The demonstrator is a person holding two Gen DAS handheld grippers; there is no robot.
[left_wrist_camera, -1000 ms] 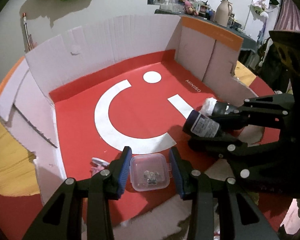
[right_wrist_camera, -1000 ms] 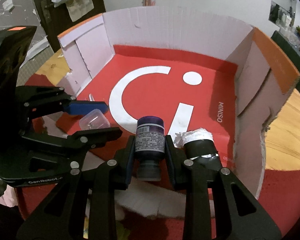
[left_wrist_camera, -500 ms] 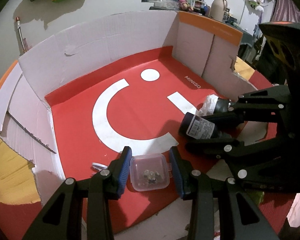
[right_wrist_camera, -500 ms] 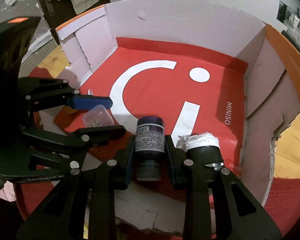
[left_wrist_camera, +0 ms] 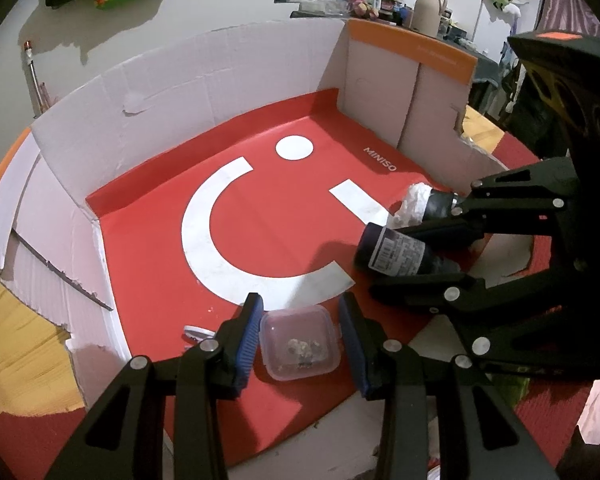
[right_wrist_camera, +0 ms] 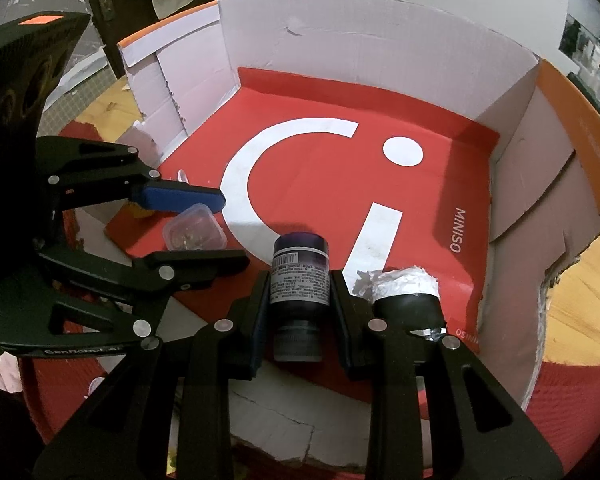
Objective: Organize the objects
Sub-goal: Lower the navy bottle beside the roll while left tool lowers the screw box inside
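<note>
A small clear plastic container [left_wrist_camera: 298, 342] with bits inside sits low over the red floor of the open cardboard box [left_wrist_camera: 228, 92]. My left gripper [left_wrist_camera: 300, 308] is shut on it, blue pads against both sides. In the right wrist view the same container [right_wrist_camera: 194, 232] shows between the left gripper's [right_wrist_camera: 230, 230] fingers. My right gripper [right_wrist_camera: 300, 280] is shut on a dark bottle [right_wrist_camera: 300, 256] with a white label, its cap toward the camera. Seen from the left wrist, that bottle [left_wrist_camera: 396, 250] lies sideways in the right gripper [left_wrist_camera: 386, 262].
A black cylinder with crumpled white paper on top [right_wrist_camera: 406, 296] stands just right of the right gripper. A small white ring [left_wrist_camera: 198, 332] lies near the box's left wall. The box's near wall is torn down. A wooden tabletop [right_wrist_camera: 580, 292] surrounds the box.
</note>
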